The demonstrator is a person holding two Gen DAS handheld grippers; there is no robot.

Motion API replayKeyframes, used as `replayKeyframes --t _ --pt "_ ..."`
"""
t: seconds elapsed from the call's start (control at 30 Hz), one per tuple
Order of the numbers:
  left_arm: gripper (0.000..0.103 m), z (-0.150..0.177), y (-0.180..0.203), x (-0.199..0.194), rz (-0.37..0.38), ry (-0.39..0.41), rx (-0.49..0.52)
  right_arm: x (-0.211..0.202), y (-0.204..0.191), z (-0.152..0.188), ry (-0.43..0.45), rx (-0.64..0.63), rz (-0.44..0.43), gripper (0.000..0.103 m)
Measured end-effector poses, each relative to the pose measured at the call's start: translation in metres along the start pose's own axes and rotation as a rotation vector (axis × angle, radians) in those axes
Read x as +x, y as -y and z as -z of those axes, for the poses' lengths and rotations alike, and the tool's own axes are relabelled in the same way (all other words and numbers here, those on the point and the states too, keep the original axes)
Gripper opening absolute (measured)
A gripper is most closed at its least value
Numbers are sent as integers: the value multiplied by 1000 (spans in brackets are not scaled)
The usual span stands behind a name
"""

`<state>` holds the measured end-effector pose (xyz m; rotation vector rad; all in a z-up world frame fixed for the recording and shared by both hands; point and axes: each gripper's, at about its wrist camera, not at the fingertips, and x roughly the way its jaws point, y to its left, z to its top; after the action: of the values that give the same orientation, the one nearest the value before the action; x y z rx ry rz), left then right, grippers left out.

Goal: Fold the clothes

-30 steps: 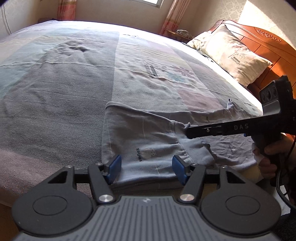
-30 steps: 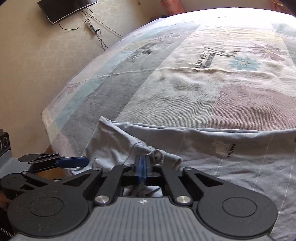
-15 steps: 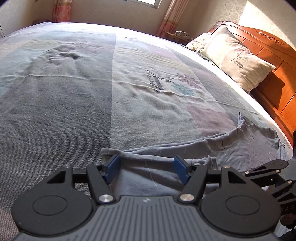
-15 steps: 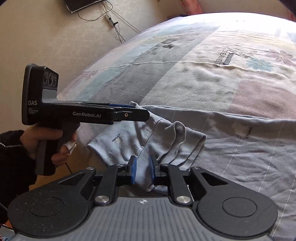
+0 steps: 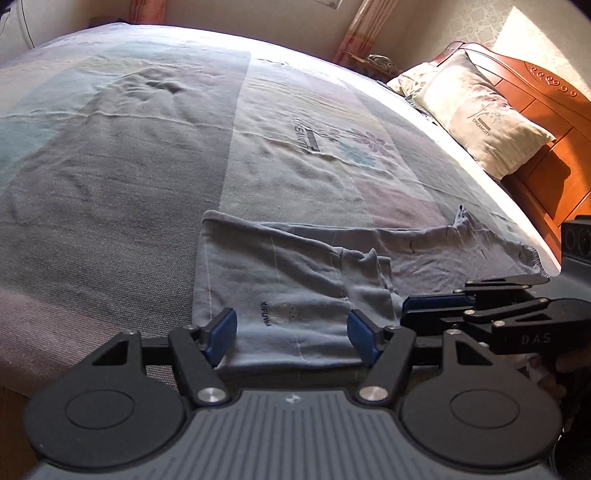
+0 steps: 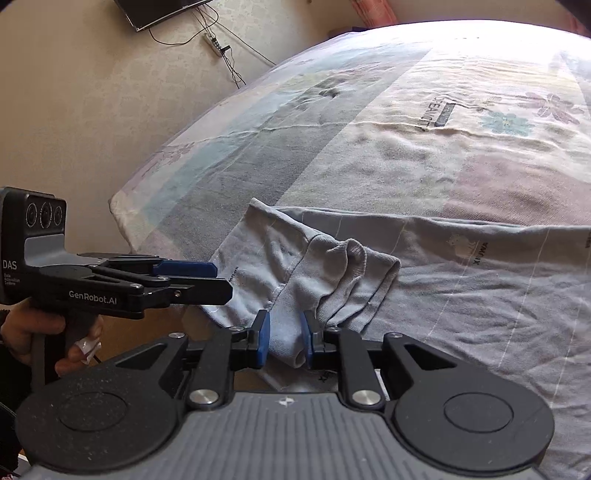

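A pale grey-blue shirt (image 5: 295, 280) (image 6: 461, 295) lies flat along the near edge of the bed, with one sleeve (image 6: 332, 269) (image 5: 365, 273) folded in over its body. My right gripper (image 6: 285, 341) (image 5: 406, 314) sits at that sleeve's cuff. Its jaws are opening, and the cuff lies loose between the blue pads. My left gripper (image 5: 291, 336) (image 6: 218, 278) hovers open just above the shirt's hem corner, gripping nothing. A person's hand (image 6: 22, 328) holds it.
The patchwork bedspread (image 5: 110, 184) (image 6: 369, 147) stretches beyond the shirt. A pillow (image 5: 476, 114) leans on the wooden headboard (image 5: 546, 107) at the right. A television (image 6: 159, 11) with trailing cables hangs on the wall past the bed's foot.
My right gripper, shut on the sleeve a second ago, has parted its jaws, and the sleeve now rests folded on the shirt. The left gripper swung forward, then back to the hem.
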<state>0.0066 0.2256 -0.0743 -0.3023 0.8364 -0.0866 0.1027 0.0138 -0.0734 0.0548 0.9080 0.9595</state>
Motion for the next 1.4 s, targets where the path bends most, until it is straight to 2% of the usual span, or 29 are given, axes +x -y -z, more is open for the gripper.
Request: replayKeyframes --t 0.03,0.1,0.27,0.4,0.57,0.7,0.87,0.97,1.2,1.4 --pt "68 -1 5 -4 -16 6 24 -7 -1 -1 8 -10 17 46" --pt "73 -3 21 -8 -37 15 95 -25 4 2 26 -23 77 55" --pt "75 -1 50 6 -38 8 187 -65 33 25 36 1 274 62" --pt "75 9 62 25 -44 -28 196 -84 62 59 7 118 344 62" --pt "75 19 71 32 -76 -84 232 -108 65 77 43 144 362 64" --pt "75 9 84 19 -78 -52 254 -125 74 74 102 170 406 70" --pt "77 2 102 20 -108 -46 270 -125 94 83 67 247 466 70" --pt "77 1 112 23 -122 -56 292 -129 96 87 79 256 450 72" --pt "79 0 140 35 -97 -66 333 -133 98 91 95 271 422 74" --pt "80 14 142 53 -68 -133 294 -143 101 92 114 301 378 75"
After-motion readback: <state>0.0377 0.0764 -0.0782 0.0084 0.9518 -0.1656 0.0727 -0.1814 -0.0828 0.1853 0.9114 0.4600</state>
